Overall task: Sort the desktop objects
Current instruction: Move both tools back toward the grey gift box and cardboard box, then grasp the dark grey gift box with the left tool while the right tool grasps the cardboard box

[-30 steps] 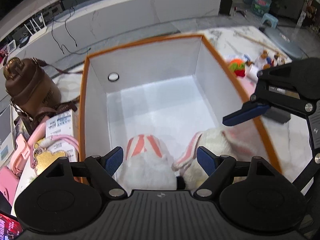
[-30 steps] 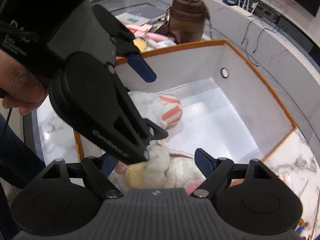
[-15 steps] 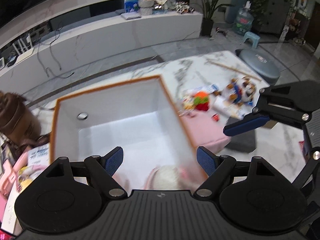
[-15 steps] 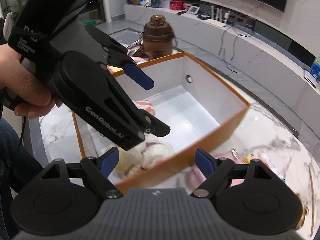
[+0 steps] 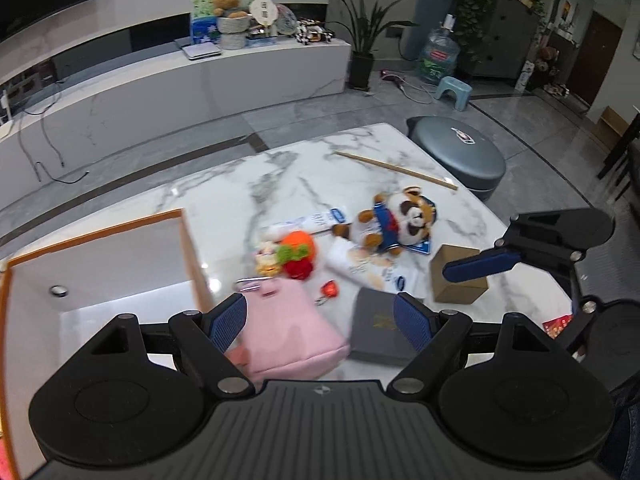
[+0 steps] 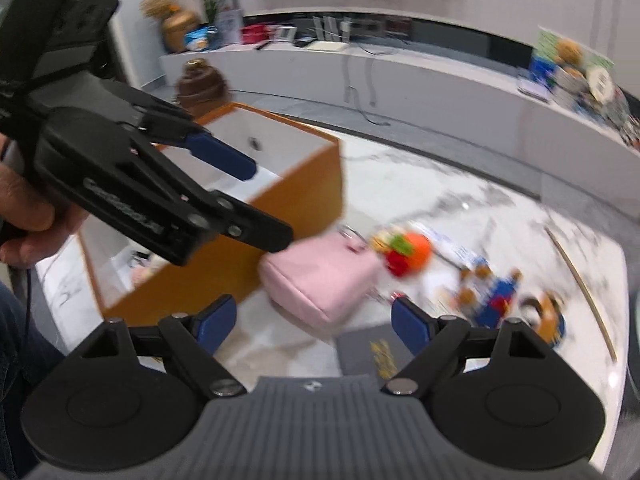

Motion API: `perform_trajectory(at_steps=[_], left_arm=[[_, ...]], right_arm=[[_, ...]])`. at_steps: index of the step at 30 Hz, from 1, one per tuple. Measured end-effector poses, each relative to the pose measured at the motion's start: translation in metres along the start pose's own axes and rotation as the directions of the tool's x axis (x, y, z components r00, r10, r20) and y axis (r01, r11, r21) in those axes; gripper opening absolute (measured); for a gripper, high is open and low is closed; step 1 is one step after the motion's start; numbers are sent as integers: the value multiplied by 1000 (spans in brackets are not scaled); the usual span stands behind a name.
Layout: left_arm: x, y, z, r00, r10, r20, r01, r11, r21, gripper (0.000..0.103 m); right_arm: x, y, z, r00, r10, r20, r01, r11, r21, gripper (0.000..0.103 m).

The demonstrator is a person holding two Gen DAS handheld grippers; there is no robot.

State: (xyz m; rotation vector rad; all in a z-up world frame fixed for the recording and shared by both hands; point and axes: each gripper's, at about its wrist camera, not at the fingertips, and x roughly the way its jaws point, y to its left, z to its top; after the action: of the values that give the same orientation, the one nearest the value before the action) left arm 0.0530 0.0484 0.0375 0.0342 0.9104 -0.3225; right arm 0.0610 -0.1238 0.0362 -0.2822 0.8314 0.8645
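An orange-rimmed white box stands at the left of the marble table; it also shows in the right wrist view. A pink pouch lies beside it, also in the right wrist view. My left gripper is open and empty above the pouch. My right gripper is open and empty above the pouch and a dark grey box. A raccoon plush, an orange-and-red toy and a cardboard box lie further right.
A wooden stick lies at the far table edge. Leaflets lie under the toys. A red packet sits at the right edge. A brown bag stands behind the box. A grey round stool is beyond the table.
Both grippers have lifted out of the box and swung right, off the plush toys left inside, and now hang over the pouch and loose objects. Both stay open.
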Motion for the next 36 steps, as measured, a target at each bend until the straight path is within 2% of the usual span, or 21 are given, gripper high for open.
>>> perform_trajectory(at_steps=[5,10,16,19,21,23,29,32,34,36], left_arm=[[21,-15,5,1000,1,-19,-1,1000,1,95],[42,-35,8,999,-10,-47,12,999,35,95],[63,-60,-1,1000,6,-23,-4,995,96,95],[74,-70,-8,1000,5,-17,-3,992,124,95],[80,-78,-14,1000,4,-16,-2,988,153,95],[85,-85,-18,1000,2,-23,2,983,182,95],[109,-98,-34,997,6,-76,14,966,257,95],[120,-98,-41,995,38,-91,-12,961,275,95],[123,-95,-42,996,64,-69,-43,962,271,95],[127,-89,-40,995,56,-82,-34,968,247,95]], right_arm=[[1,-25,-33,997,-69,-41,70,997,15,86],[-1,-57,-46,987,-151,-50,154,986,67,86],[-6,-105,-61,960,-273,-57,279,930,241,86],[-2,-122,-66,953,-295,-68,300,896,326,86],[0,-127,-65,956,-286,-68,291,890,350,86],[2,-126,-65,959,-273,-74,281,899,335,86],[14,-112,-70,968,-239,-81,249,956,157,86],[24,-111,-75,957,-271,-108,281,955,93,86],[31,-114,-78,950,-284,-129,295,952,76,86],[37,-119,-81,948,-285,-143,298,952,74,86]])
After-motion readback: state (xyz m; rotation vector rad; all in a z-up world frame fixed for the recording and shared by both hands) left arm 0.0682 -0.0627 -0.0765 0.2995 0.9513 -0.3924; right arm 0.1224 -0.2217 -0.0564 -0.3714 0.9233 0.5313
